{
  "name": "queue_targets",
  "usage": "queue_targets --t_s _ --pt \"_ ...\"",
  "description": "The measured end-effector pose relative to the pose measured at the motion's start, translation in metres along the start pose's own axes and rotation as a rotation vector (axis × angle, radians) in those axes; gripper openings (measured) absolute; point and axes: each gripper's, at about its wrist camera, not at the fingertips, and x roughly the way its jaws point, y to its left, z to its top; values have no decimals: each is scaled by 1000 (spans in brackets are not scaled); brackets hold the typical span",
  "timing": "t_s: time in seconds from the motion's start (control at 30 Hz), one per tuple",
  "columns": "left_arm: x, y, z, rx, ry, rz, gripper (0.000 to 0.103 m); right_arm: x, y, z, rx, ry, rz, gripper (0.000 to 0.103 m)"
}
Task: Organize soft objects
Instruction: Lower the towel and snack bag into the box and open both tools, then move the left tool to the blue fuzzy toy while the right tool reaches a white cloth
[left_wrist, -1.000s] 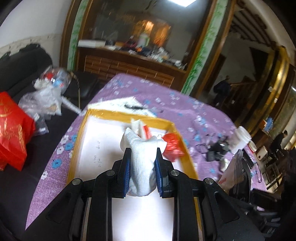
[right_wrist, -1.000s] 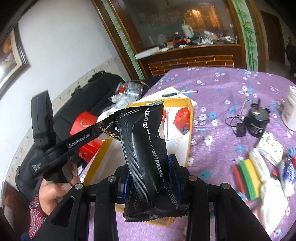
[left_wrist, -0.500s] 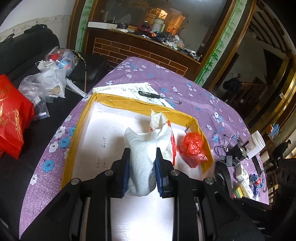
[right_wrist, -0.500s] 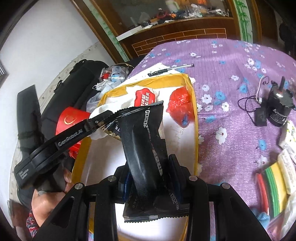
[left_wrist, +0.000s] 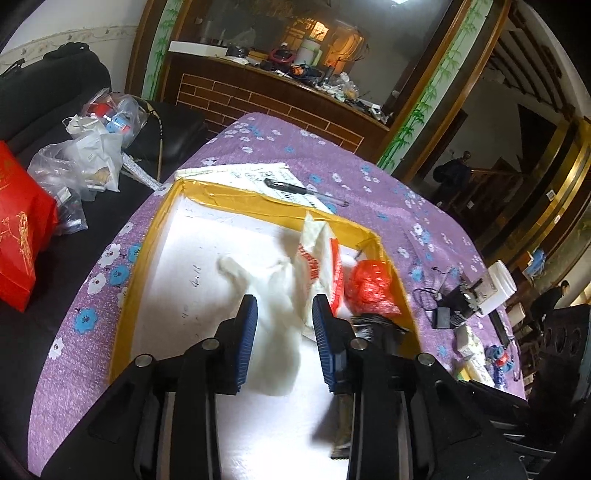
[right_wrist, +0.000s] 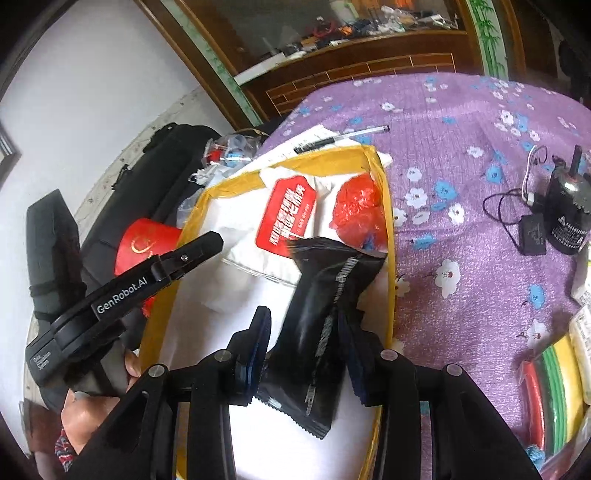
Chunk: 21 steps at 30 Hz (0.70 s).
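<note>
Dropping soft items into the yellow-taped foam box: my left gripper has its jaws spread wide, holding nothing, the white cloth lying blurred between them on the box floor. My right gripper looks parted around the black snack packet, probably let go beside the white printed bag and red plastic bag, grouping them.

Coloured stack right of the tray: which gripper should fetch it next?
Probably right. The coloured stack lies on the right gripper's side, though the black packet between its fingers must go first. The left gripper is open but sits over the tray, farther away.
</note>
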Motion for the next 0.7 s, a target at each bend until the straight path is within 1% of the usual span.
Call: queue_targets --t_s 0.1,0.2,0.3,0.37,0.43,0.5,0.63,0.7 --pt "-8 -8 -6 1 -8 -30 28 -14 5 -4 -31 -26 16 46" --pt "-16 -19 -13 7 -18 -63 28 -30 7 -12 -60 -58 20 47" --pt "-24 -31 -20 18 -20 -98 28 -48 1 -20 -55 -86 41 48" --pt "-29 -40 -25 31 -23 -116 28 -60 -9 -25 -34 -97 49 48" --pt "-35 -52 -31 49 -28 -142 31 -73 -22 -29 -2 -108 64 48" --pt "-39 -68 -40 74 -30 -165 40 -84 -34 -32 21 -122 65 48" --pt "-42 -96 -53 138 -17 -195 40 -103 -60 -41 69 -140 69 49" --pt "-41 -111 -62 166 3 -216 40 -111 -73 -46 93 -150 65 50"
